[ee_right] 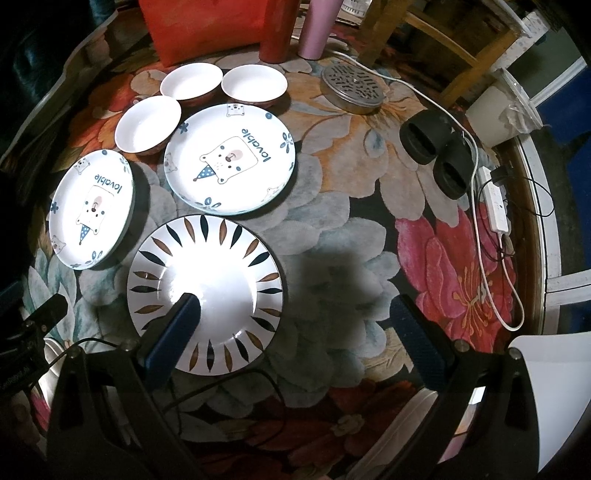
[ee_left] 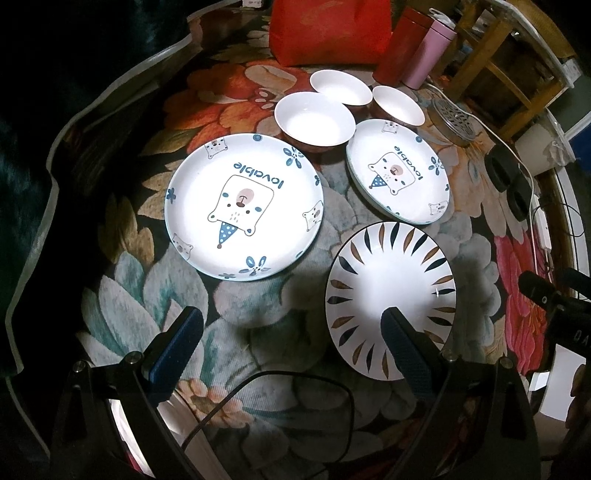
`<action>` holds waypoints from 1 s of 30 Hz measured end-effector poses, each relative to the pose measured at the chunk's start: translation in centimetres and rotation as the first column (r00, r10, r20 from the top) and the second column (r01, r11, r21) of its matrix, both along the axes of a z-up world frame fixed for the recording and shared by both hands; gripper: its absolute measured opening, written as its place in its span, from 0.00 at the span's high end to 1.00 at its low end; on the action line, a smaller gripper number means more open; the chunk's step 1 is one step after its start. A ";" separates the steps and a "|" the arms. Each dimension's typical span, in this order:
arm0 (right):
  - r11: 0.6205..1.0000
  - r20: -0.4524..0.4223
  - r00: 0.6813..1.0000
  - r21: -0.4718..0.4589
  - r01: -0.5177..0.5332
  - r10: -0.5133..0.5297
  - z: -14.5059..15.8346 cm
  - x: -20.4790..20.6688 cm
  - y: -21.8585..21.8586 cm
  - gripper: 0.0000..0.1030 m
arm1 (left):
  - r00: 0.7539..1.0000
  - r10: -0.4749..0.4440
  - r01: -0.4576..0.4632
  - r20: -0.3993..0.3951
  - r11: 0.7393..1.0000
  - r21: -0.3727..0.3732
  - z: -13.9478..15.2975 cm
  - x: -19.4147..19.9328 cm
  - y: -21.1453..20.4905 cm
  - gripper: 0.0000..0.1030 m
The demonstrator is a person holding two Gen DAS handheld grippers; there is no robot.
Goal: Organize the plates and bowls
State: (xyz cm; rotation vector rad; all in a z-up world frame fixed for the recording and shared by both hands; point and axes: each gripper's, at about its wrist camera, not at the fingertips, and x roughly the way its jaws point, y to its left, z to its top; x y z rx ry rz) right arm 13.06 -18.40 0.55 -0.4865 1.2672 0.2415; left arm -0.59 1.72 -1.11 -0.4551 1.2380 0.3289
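Note:
On the flowered tablecloth lie a leaf-patterned plate [ee_left: 391, 280] [ee_right: 218, 266] nearest me, a bear plate [ee_left: 243, 210] [ee_right: 92, 210] to its left, and a second bear plate [ee_left: 399, 173] [ee_right: 229, 158] behind it. Three white bowls [ee_left: 314, 118] [ee_left: 340, 86] [ee_left: 397, 105] stand at the back, also in the right wrist view [ee_right: 147, 123] [ee_right: 190, 81] [ee_right: 254, 83]. My left gripper [ee_left: 291, 328] hangs open above the table, its right finger over the leaf plate. My right gripper [ee_right: 295, 314] is open too, its left finger over that plate. Neither holds anything.
Behind the bowls stand a red bag [ee_left: 328, 29], a red tin [ee_left: 402, 44] and a pink flask [ee_left: 430, 51]. A round metal grate [ee_right: 351, 86], black round objects [ee_right: 436, 151], a power strip with cables [ee_right: 495, 206] and a wooden chair [ee_right: 443, 37] are to the right.

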 end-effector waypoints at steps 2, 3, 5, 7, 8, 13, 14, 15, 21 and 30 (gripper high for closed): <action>1.000 -0.001 1.000 0.000 0.000 0.000 0.0 0.0 -0.1 0.00 | 1.000 0.000 0.000 0.000 1.000 -0.001 0.0 0.0 0.0 0.06; 1.000 0.000 1.000 0.000 -0.001 0.001 0.0 0.1 -0.1 0.00 | 1.000 0.000 0.000 0.000 1.000 -0.001 0.0 0.0 0.0 0.06; 1.000 0.000 1.000 -0.001 -0.001 0.001 0.0 0.1 0.0 0.00 | 1.000 0.000 0.000 0.000 1.000 0.001 0.0 0.0 0.0 0.06; 1.000 0.001 1.000 0.000 0.002 -0.002 0.0 0.2 0.0 0.00 | 1.000 -0.001 0.001 0.000 1.000 0.000 0.0 0.0 0.0 0.06; 1.000 0.002 1.000 0.000 0.002 -0.002 0.1 -0.1 -0.2 0.00 | 1.000 -0.001 0.001 0.000 1.000 0.000 0.0 0.0 0.0 0.06; 1.000 0.002 1.000 0.000 0.001 -0.001 0.1 0.1 -0.3 0.00 | 1.000 -0.001 0.001 -0.001 1.000 0.000 -0.1 0.0 0.0 0.06; 1.000 0.002 1.000 0.001 0.002 -0.002 0.1 0.1 -0.3 0.00 | 1.000 -0.002 0.002 -0.001 1.000 -0.001 0.0 0.0 0.0 0.06; 1.000 0.002 1.000 0.000 0.003 -0.003 0.2 0.2 -0.4 0.00 | 1.000 -0.002 0.002 -0.001 1.000 0.001 0.0 0.0 0.0 0.06; 1.000 0.004 1.000 0.001 0.002 -0.002 0.1 0.1 -0.4 0.00 | 1.000 0.000 0.000 -0.001 1.000 0.001 0.0 0.0 0.0 0.06; 1.000 -0.023 1.000 0.022 0.013 -0.013 -0.4 0.2 -1.2 0.00 | 1.000 -0.009 0.009 -0.021 1.000 0.014 -0.6 0.4 -0.4 0.06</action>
